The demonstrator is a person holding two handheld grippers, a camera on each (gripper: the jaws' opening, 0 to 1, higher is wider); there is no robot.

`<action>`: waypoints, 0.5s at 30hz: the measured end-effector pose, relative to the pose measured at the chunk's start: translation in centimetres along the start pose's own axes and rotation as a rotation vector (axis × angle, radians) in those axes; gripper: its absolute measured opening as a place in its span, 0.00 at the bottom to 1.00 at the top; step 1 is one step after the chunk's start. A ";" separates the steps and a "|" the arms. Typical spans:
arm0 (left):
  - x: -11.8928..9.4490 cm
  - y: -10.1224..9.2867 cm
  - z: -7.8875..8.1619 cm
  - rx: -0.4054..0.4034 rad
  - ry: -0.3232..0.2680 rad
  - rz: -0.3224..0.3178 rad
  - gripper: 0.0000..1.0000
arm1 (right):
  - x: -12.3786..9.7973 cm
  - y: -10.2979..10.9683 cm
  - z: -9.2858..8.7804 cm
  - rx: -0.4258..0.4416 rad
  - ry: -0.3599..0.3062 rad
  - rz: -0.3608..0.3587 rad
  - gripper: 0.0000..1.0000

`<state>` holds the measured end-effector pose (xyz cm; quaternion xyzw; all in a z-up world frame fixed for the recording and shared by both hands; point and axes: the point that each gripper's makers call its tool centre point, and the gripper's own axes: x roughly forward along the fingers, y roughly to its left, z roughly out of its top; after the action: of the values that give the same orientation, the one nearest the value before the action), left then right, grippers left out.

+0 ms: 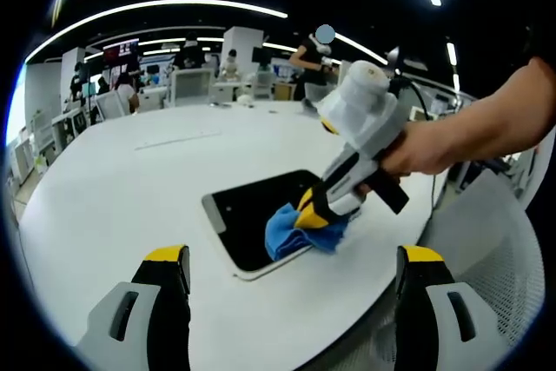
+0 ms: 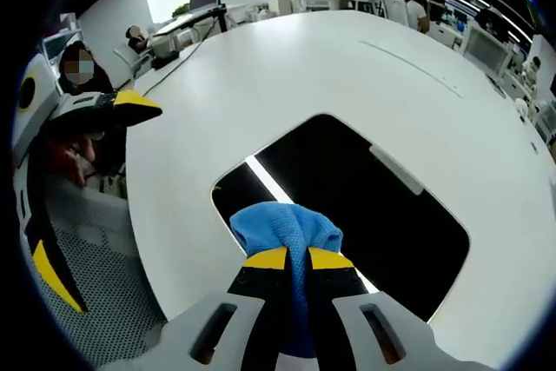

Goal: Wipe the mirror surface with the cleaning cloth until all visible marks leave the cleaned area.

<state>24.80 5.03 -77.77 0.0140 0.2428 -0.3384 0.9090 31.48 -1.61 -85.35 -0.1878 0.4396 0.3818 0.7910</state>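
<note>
Yellow-tipped fingers of the right gripper [image 2: 297, 260] pinched tight on a bunched blue cleaning cloth [image 2: 287, 225], pressed down on the near end of the dark mirror [image 2: 365, 197]. Mirror flat on the white desk [image 2: 287, 67], close to its rounded edge, ceiling lights reflected in the glass. Left gripper [image 1: 291, 262] held back above the desk edge, fingers spread wide apart, gripping nothing. Bare hand [image 1: 426, 149] wrapped around the right gripper's handle. Mesh chair [image 1: 495, 232] beside the desk.
</note>
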 end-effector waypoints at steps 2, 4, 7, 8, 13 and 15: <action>0.0 0.0 0.0 -0.002 -0.001 0.001 0.99 | 0.1 0.1 0.1 -0.004 0.001 0.003 0.02; 0.0 0.0 0.1 -0.002 -0.003 0.002 0.99 | 0.2 0.2 0.3 -0.006 0.002 0.007 0.02; 0.0 0.0 0.1 -0.002 -0.003 0.001 0.99 | 0.3 0.5 0.5 -0.011 0.003 0.013 0.02; 0.0 0.0 0.1 -0.001 -0.003 0.001 0.99 | 0.4 0.6 0.6 -0.012 0.003 0.014 0.02; 0.0 -0.1 0.0 0.000 -0.001 -0.002 0.99 | 0.7 1.0 1.0 -0.020 0.006 0.028 0.02; 0.0 -0.1 0.0 0.002 0.000 -0.002 0.99 | 0.9 1.1 1.2 -0.024 0.006 0.031 0.02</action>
<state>24.78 4.97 -77.76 0.0146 0.2427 -0.3394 0.9087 31.58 0.26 -85.38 -0.1916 0.4402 0.3987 0.7814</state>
